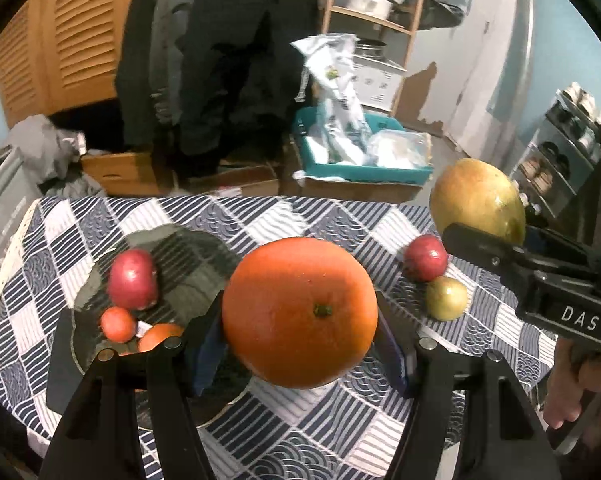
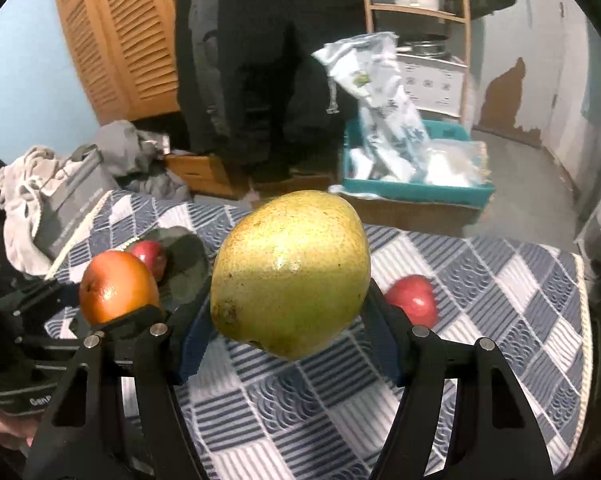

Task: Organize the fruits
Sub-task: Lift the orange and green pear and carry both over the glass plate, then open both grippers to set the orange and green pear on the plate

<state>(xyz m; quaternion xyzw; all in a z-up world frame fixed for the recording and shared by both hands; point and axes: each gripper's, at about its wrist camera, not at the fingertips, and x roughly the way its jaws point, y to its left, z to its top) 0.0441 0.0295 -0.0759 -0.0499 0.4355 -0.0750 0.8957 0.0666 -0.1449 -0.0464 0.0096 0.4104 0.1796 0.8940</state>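
My left gripper (image 1: 300,344) is shut on a large orange (image 1: 299,312) and holds it above the checked tablecloth, just right of a dark glass plate (image 1: 188,264). The plate holds a red apple (image 1: 132,279) and two small oranges (image 1: 118,323). My right gripper (image 2: 288,316) is shut on a yellow-green mango (image 2: 290,276) held above the cloth; it also shows in the left wrist view (image 1: 478,200). A red apple (image 1: 425,258) and a small green fruit (image 1: 446,298) lie on the cloth at the right.
The table has a blue and white checked cloth (image 1: 300,432). Behind it stand a teal crate (image 1: 364,168) with plastic bags, cardboard boxes, hanging dark clothes (image 1: 220,60), a wooden shelf and a pile of laundry (image 1: 40,156) at the left.
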